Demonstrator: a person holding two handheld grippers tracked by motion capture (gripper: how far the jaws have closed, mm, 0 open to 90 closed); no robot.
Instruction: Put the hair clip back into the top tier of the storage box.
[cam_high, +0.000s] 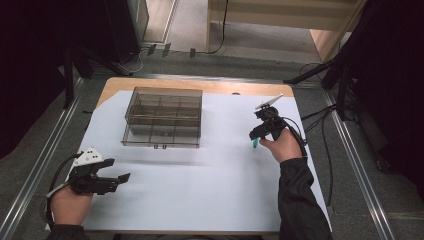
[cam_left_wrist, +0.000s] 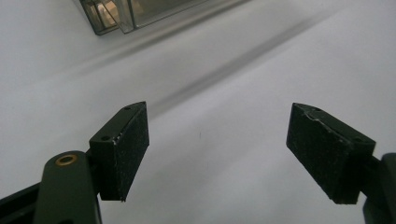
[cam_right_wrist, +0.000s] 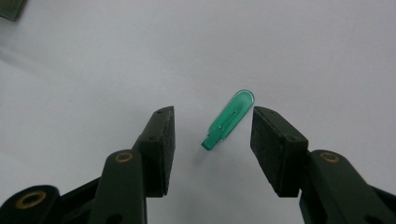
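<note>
A small green translucent plastic piece (cam_right_wrist: 228, 121) lies flat on the white sheet, seen in the high view as a green speck (cam_high: 255, 143). My right gripper (cam_right_wrist: 212, 142) hovers over it, open, with the piece between the jaws and touching neither pad. In the high view that right gripper (cam_high: 256, 134) points down at the sheet's right side. My left gripper (cam_high: 119, 170) rests at the near left, open, with bare sheet between its pads (cam_left_wrist: 127, 149).
A smoky clear organiser box (cam_high: 163, 117) with several compartments stands at the far middle-left of the white sheet (cam_high: 200, 175); its corner (cam_left_wrist: 112, 16) shows in the left gripper view. Cables (cam_high: 320, 120) trail off the table's right edge.
</note>
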